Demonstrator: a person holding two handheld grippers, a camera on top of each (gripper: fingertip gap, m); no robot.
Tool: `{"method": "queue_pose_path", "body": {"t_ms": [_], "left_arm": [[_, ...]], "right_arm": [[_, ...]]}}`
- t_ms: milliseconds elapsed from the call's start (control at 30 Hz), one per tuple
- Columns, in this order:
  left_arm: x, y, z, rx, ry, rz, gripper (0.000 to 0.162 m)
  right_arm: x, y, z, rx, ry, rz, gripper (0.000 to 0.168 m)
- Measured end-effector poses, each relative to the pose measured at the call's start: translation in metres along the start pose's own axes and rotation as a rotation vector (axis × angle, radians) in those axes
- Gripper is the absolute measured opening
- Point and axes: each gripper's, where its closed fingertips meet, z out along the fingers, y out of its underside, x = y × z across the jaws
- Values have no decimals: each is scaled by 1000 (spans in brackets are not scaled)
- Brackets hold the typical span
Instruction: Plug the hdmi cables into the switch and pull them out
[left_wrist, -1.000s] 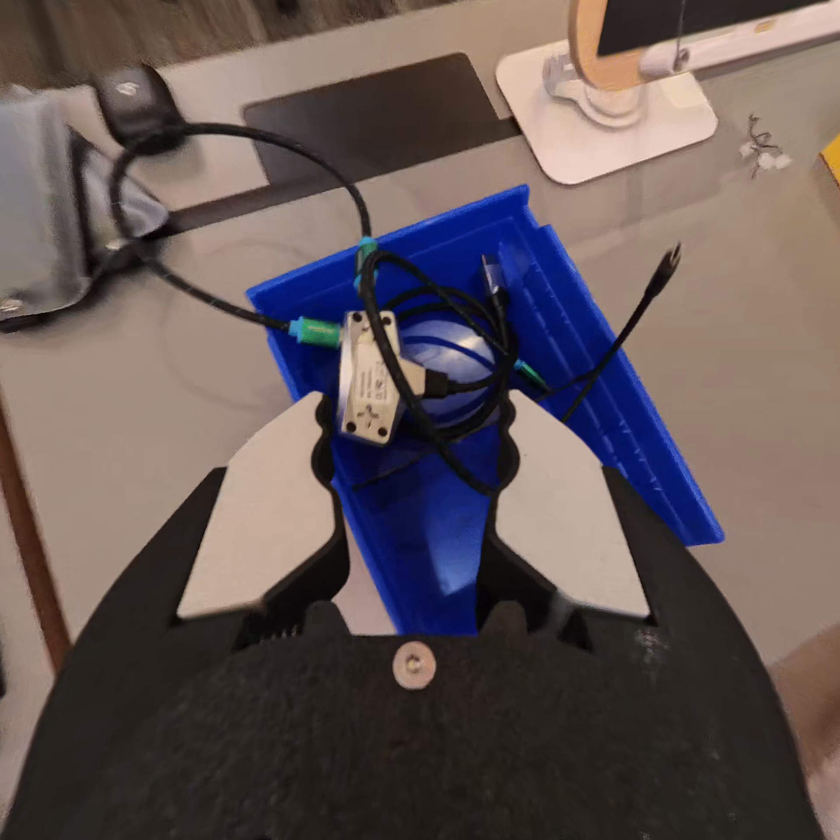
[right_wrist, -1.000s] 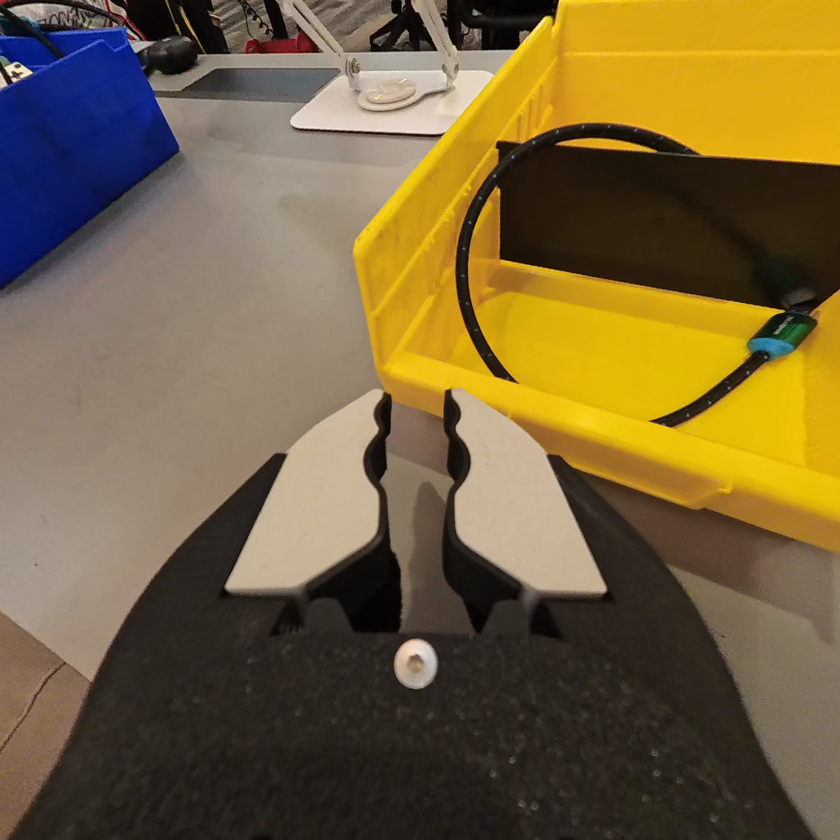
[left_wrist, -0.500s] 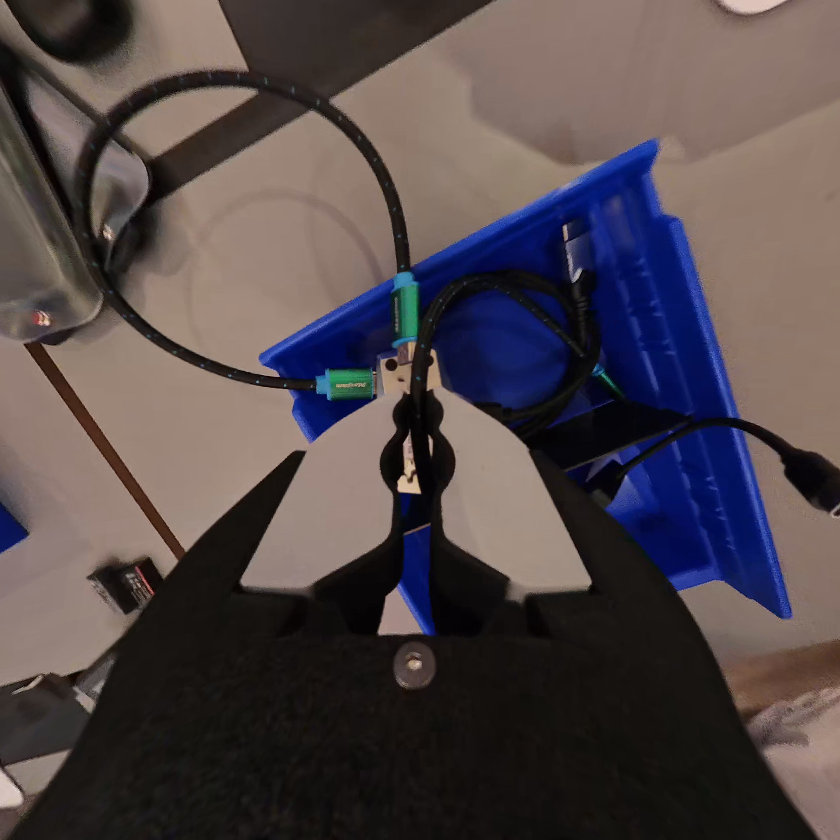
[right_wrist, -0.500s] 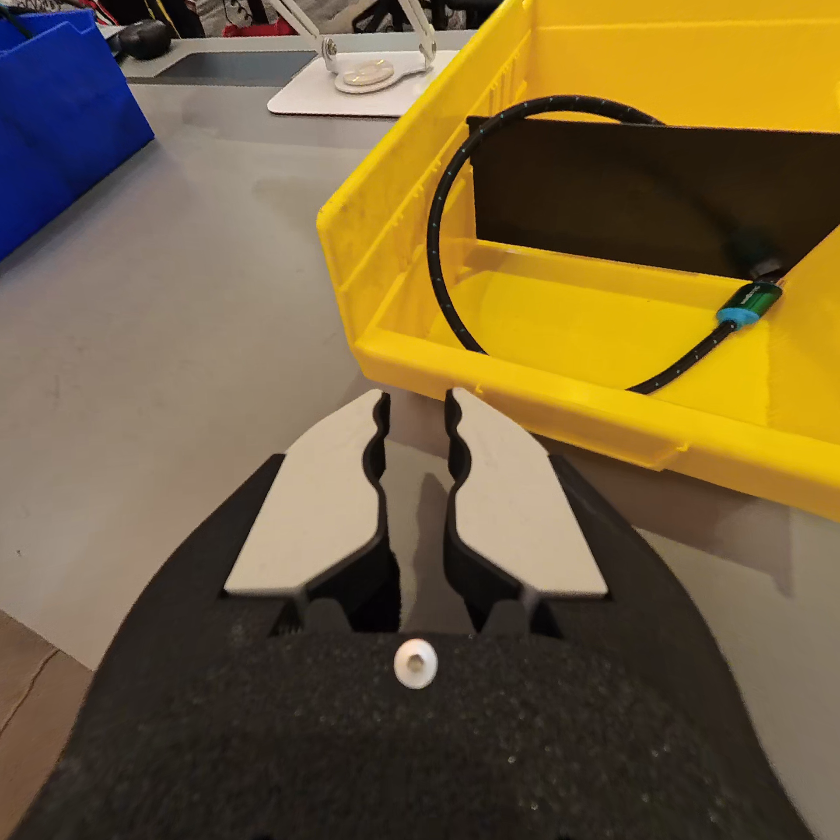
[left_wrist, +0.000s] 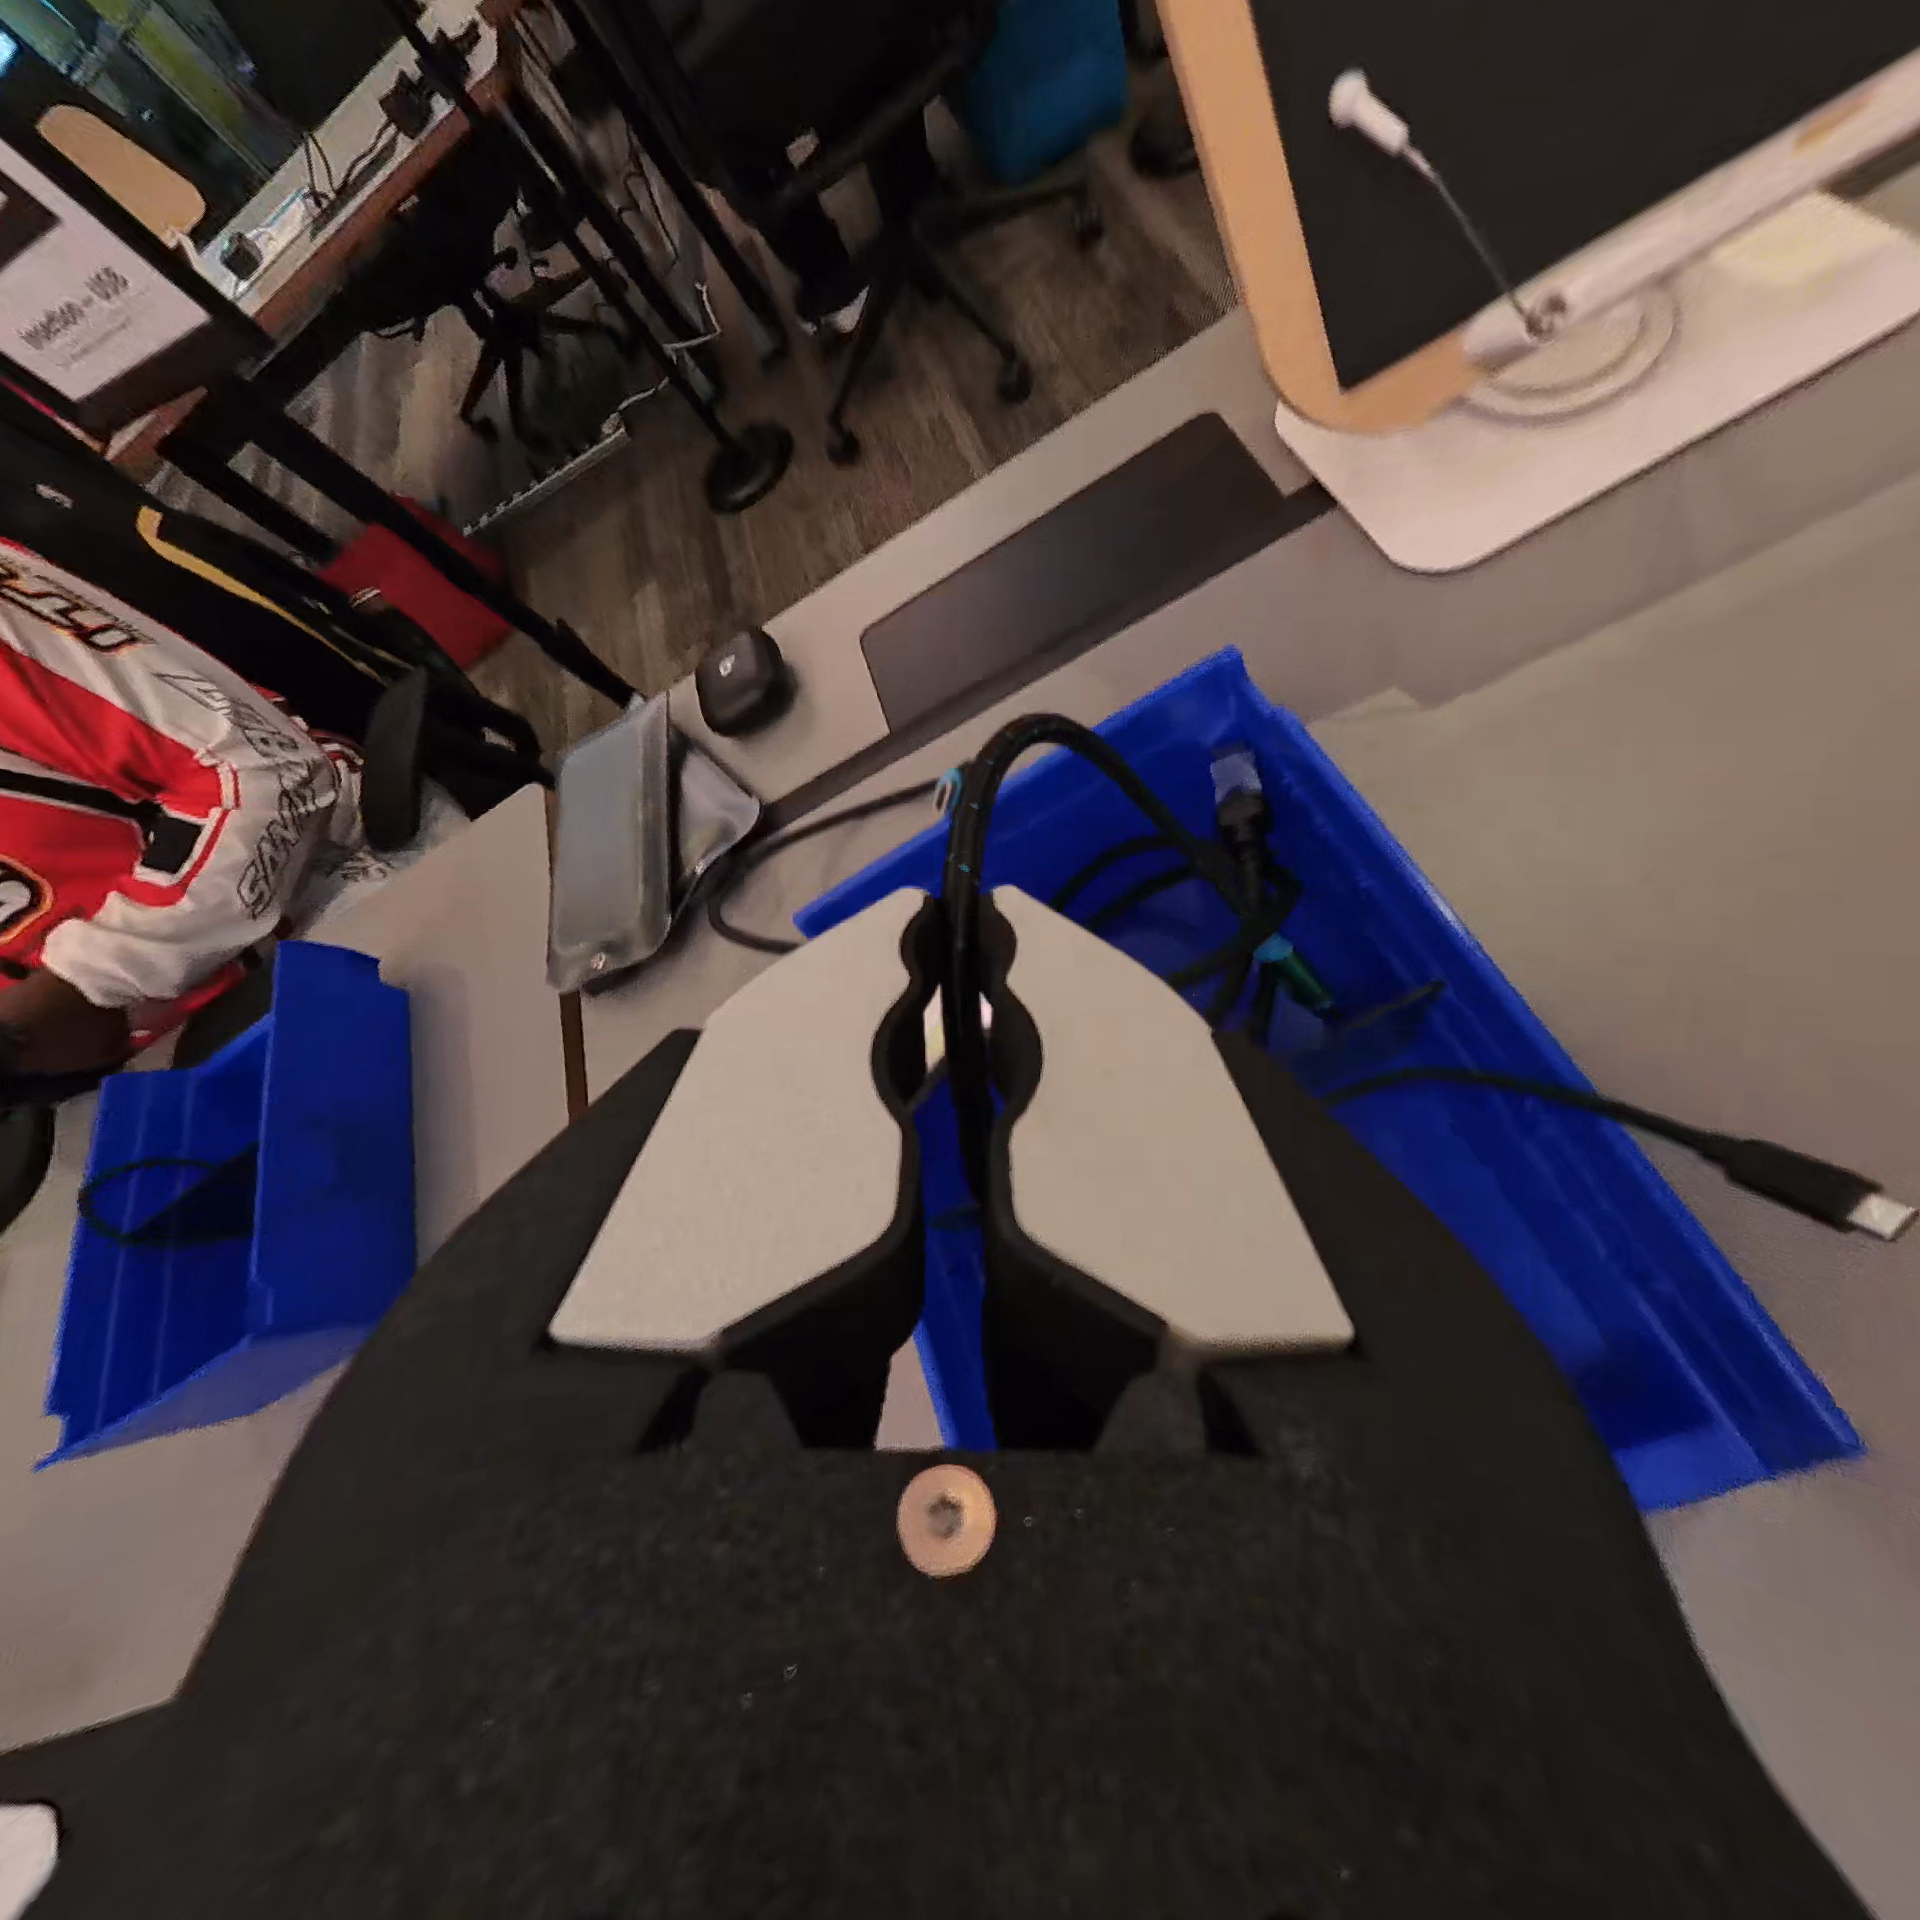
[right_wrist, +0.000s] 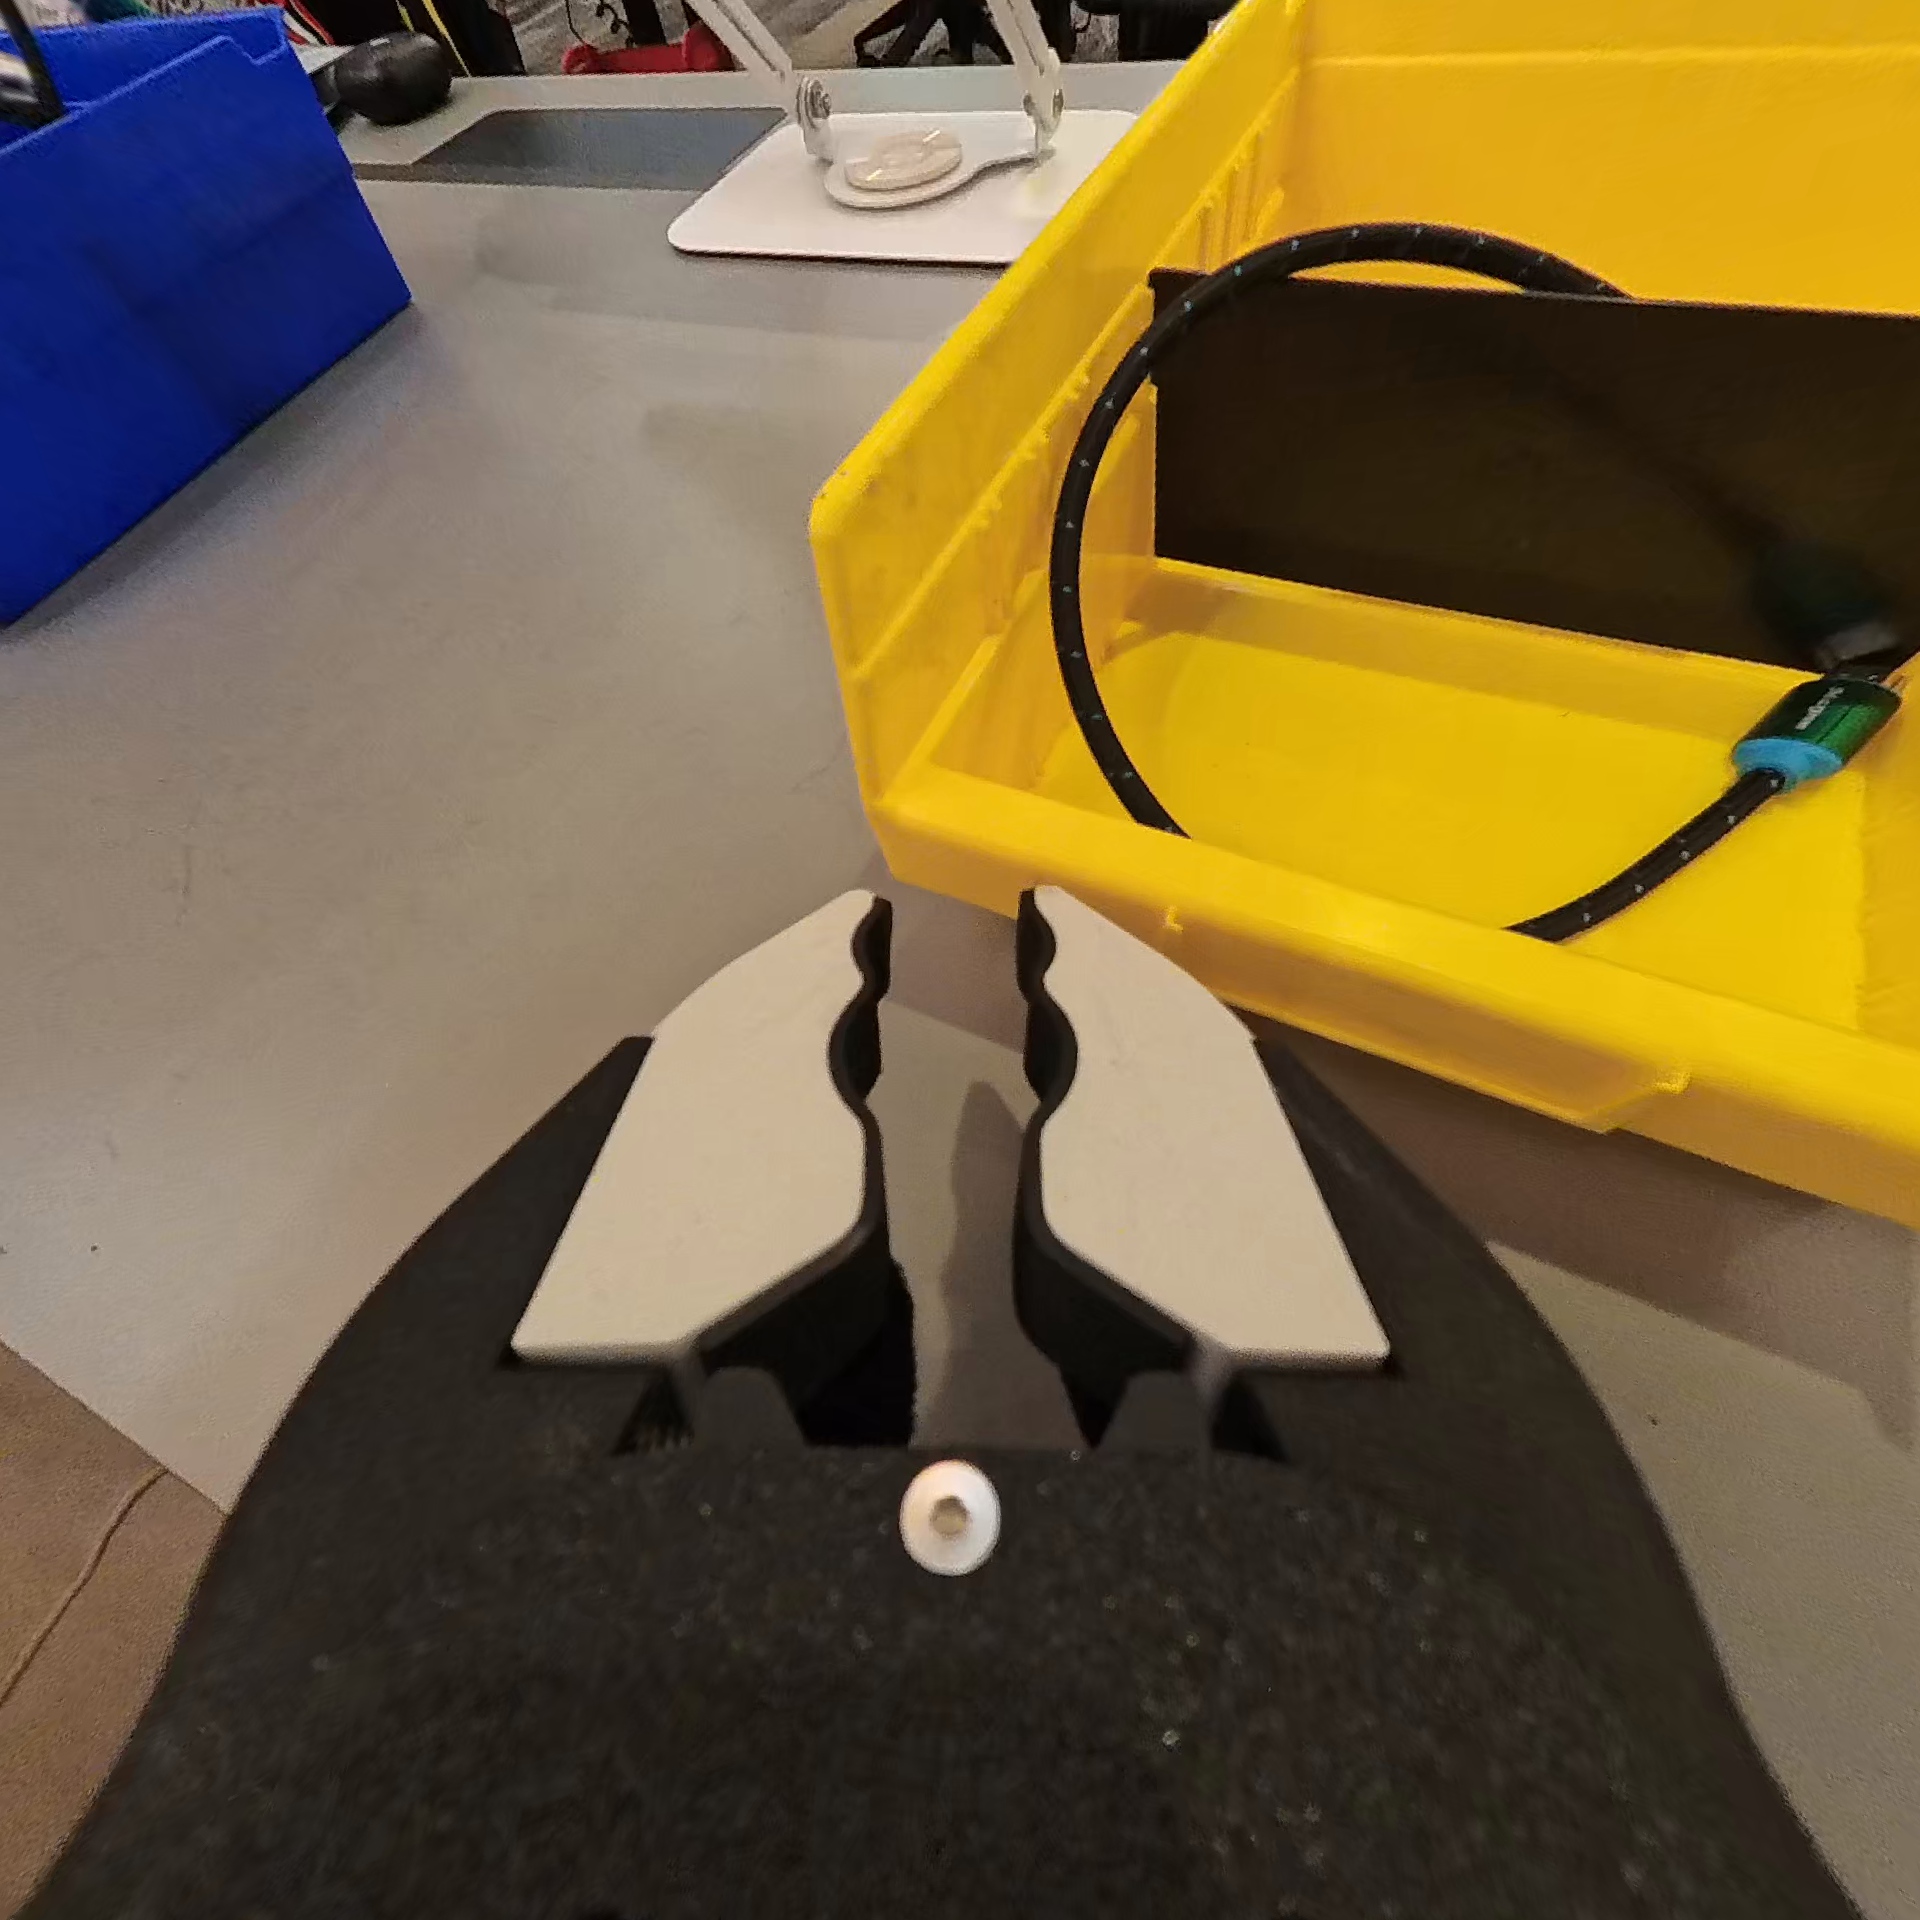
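My left gripper (left_wrist: 956, 914) is shut on the silver HDMI switch (left_wrist: 935, 1034). Only a pale sliver of the switch shows between the fingers. A black braided cable (left_wrist: 1023, 732) runs through the jaws and arches up over the blue bin (left_wrist: 1507, 1195), which holds more black cables. A lead with a USB-C plug (left_wrist: 1860, 1205) hangs out over the bin's right side. My right gripper (right_wrist: 956, 909) is slightly open and empty, just in front of the yellow bin (right_wrist: 1299, 935). An HDMI cable (right_wrist: 1081, 499) with a green connector (right_wrist: 1829, 727) lies in that bin.
A second blue bin (left_wrist: 260, 1195) stands on the left. A grey pouch (left_wrist: 623, 852) and a small black case (left_wrist: 743, 670) lie near the table's far edge. A white monitor stand base (left_wrist: 1558, 457) is at the back right. A black divider (right_wrist: 1507, 468) crosses the yellow bin. The tips of one gripper are about 60 cm away from the tips of the other.
My left gripper has closed on the switch in the blue bin and lifted it, tilting up toward the room. My right gripper has stayed slightly open, shifting only a little by the yellow bin.
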Motion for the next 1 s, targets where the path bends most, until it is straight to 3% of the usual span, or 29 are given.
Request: {"method": "queue_pose_path", "body": {"t_ms": [333, 433, 633, 733, 833, 1000], "left_arm": [[62, 68, -54, 40, 55, -106, 7], [78, 98, -67, 0, 62, -137, 7], [117, 147, -83, -134, 219, -229, 7], [112, 133, -81, -105, 220, -238, 7], [116, 115, -73, -171, 263, -232, 48], [117, 87, -44, -312, 176, -30, 50]], "right_arm": [[-23, -23, -10, 124, -35, -121, 21], [-29, -22, -7, 114, -12, -189, 21], [-23, -19, -4, 96, 1, -164, 21], [-18, -19, -4, 91, 15, -150, 21], [-17, -22, -3, 93, 15, -150, 21], [-19, -18, 0, 74, -15, -123, 21]]}}
